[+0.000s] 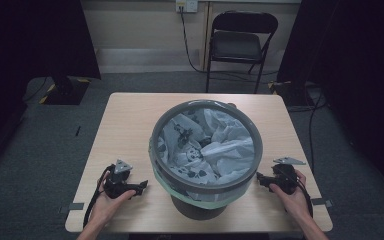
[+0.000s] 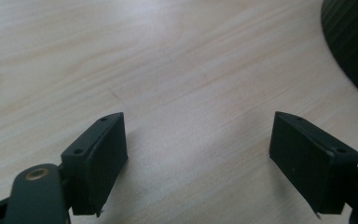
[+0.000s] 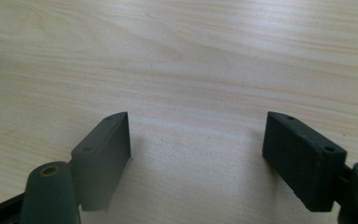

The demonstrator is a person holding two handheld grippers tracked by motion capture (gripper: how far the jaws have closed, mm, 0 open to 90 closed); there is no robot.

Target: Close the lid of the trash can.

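Your left gripper [image 1: 141, 187] and right gripper [image 1: 260, 178] rest wide open and empty on the surface [image 1: 130, 120], flanking the lined bin [image 1: 206, 150] at its 8 and 4 o'clock, about equally near.

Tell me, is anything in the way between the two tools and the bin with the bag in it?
Nothing visible is. The left tool and right tool rest open on the table, either side of the bin, with bare wood between.
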